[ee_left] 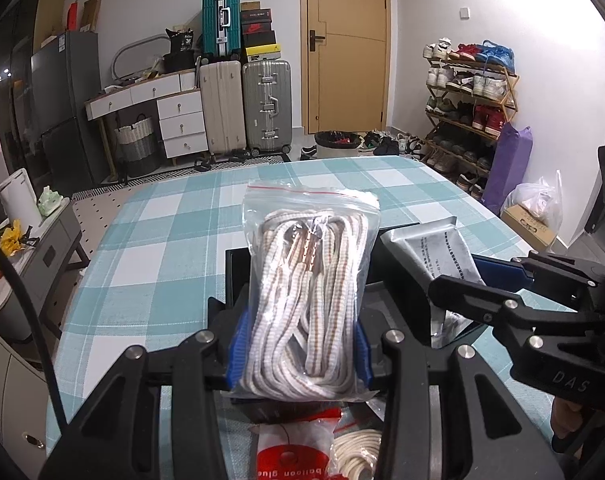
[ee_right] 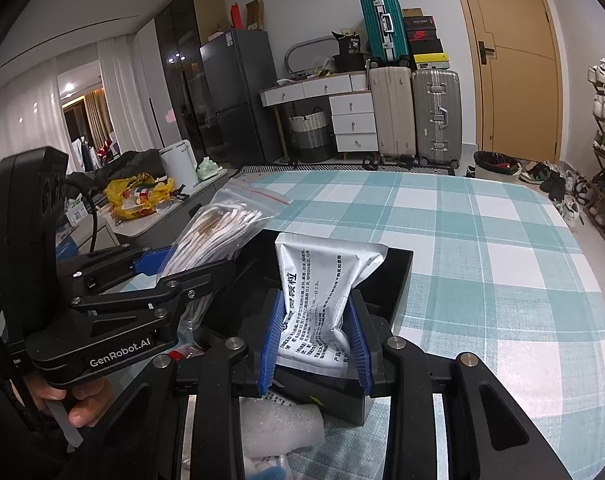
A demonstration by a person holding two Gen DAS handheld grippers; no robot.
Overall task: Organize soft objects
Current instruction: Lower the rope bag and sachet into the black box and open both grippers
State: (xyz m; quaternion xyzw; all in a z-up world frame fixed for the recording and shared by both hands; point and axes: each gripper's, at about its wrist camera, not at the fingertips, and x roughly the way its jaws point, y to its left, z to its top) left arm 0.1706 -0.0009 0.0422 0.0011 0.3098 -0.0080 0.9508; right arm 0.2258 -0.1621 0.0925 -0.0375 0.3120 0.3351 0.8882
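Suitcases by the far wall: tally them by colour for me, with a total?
Teal suitcase, on top of the other two: 1
Beige suitcase: 1
Silver suitcase: 1
Total: 3

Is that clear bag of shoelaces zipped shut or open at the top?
Cannot tell for sure. The zip bag of shoelaces shows its red seal line running flat across the top, no laces poking out, but the seal itself is too small to judge.
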